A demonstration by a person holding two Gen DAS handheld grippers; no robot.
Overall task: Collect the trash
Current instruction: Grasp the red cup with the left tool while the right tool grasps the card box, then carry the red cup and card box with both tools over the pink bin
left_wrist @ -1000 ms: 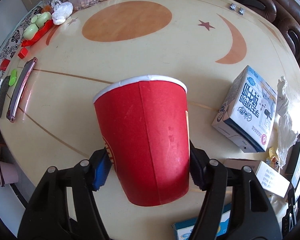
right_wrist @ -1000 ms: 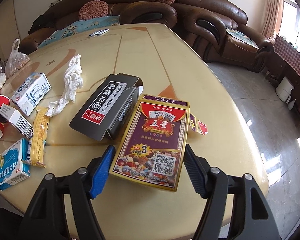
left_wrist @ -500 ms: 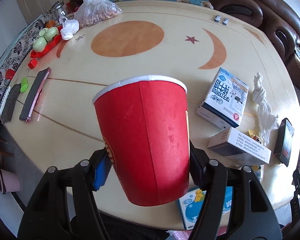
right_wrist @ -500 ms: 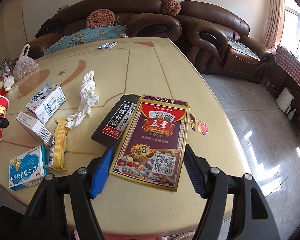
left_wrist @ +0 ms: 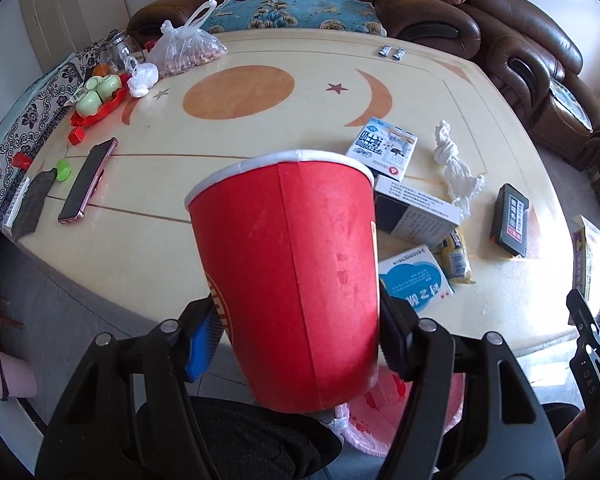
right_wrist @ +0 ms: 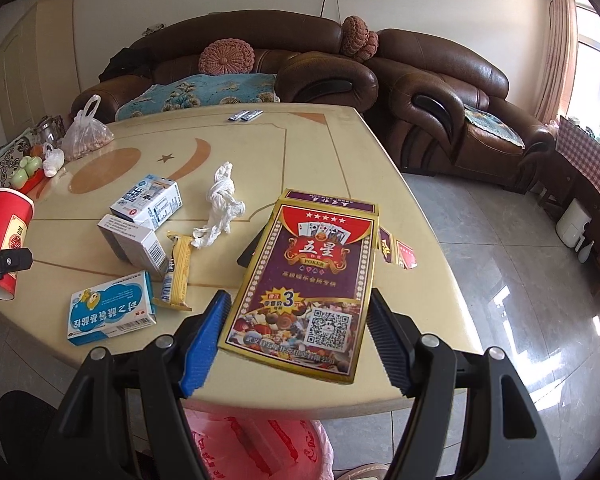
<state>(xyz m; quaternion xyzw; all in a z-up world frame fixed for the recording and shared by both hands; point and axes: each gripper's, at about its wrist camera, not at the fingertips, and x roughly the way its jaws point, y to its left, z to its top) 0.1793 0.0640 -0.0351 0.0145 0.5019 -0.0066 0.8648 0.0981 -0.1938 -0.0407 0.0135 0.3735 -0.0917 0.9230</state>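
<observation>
Daylight fills both views, bright and even, entering from the window (right_wrist: 598, 76) at the right edge, which is blown out to white. The tiled floor (right_wrist: 500, 280) carries pale glare patches, and the glossy table (left_wrist: 260, 152) shows a soft sheen. Shadows are faint. Fisheye bending curves the edges, with black corners. Focus is sharp throughout, without motion blur.

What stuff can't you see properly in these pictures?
- Inside of the red cup: left wrist view shows only its outer wall, so its contents are hidden.
- Black box: right wrist view, mostly covered by the card box.
- Pink bag: both views, cut off by the bottom edge and blocked by gripper arms.
- Two small packets at the table's far edge: too small to read.
</observation>
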